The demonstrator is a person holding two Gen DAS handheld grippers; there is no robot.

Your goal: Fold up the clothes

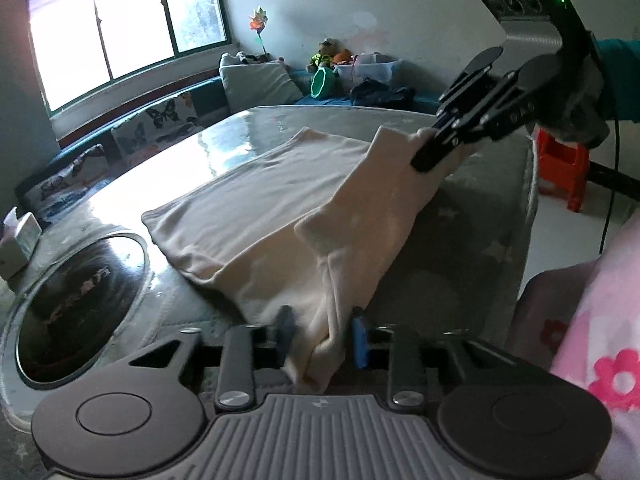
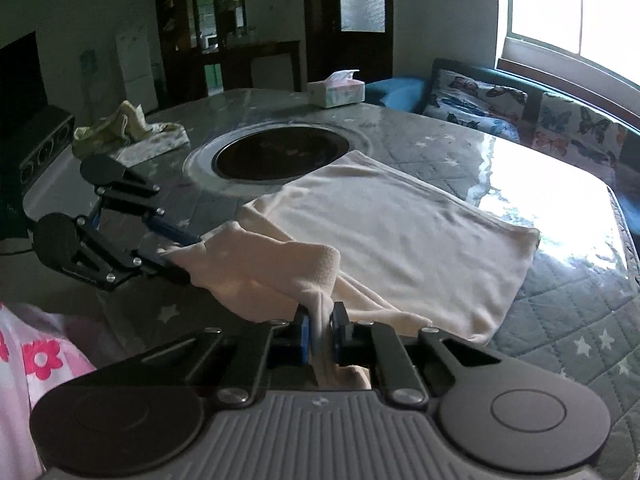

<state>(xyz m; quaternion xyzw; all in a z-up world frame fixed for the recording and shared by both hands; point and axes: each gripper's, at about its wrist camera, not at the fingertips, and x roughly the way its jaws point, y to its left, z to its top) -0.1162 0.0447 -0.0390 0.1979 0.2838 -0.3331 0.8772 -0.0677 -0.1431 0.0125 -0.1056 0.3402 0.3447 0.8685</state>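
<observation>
Cream garment [image 2: 396, 232] corner hidden inside right claw [image 2: 320, 330] (fingertips blurred), tissue box [image 1: 18, 240] cropped

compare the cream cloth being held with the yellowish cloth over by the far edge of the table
The cream cloth is the larger one and lies mostly flat, while the yellowish cloth is a small crumpled heap. The cream cloth's near edge is lifted and pinched by the left gripper and the right gripper; the yellowish cloth lies untouched. Both rest on the same table.
</observation>
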